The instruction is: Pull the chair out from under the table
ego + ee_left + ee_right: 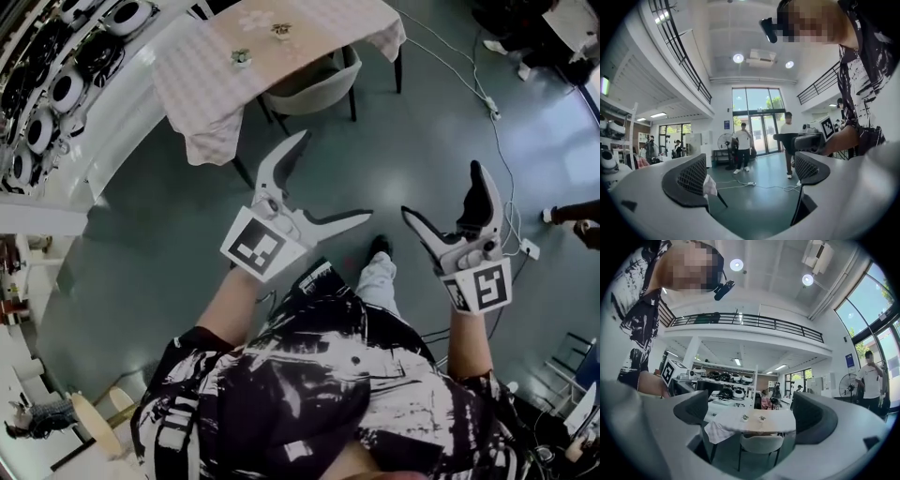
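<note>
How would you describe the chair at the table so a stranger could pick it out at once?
Beside the long white shelf unit stands a table under a pale checked cloth. Tucked beneath its near edge is the chair: a curved pale grey back on thin dark legs, the only seat seen at that table.

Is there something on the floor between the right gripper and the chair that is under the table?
Nothing visible does. Only bare floor lies between the open right gripper and the chair, which is tucked under the table. A white cable runs further right, off the straight path.
</note>
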